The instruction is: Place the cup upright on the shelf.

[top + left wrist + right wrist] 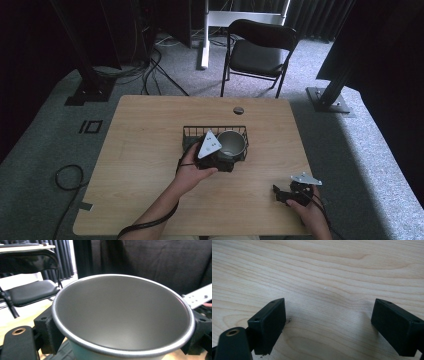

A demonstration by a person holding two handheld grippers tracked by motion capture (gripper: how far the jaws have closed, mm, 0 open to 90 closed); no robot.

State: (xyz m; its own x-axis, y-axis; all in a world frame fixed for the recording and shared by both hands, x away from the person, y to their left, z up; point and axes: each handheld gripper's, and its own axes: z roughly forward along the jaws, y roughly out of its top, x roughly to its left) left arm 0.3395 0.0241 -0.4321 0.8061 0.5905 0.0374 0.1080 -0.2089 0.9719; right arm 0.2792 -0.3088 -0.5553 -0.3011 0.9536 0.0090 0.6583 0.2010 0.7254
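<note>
A round metal cup [232, 143] with an empty grey inside is at the right end of a black wire basket [192, 132] in the middle of the wooden table. My left gripper [229, 159] is shut on the cup from the near side, its grey plate to the cup's left. In the left gripper view the cup [122, 312] sits wide between the two black jaws. Whether the cup rests on the basket's floor I cannot tell. My right gripper [278, 193] lies near the table's front right edge, open, with bare wood between its fingers [268, 322].
A small round grommet [238, 110] is set in the table [145, 150] behind the basket. Beyond the far edge stands a black folding chair [257, 50]. Black frame posts rise at both far corners, and cables lie on the carpet at the left.
</note>
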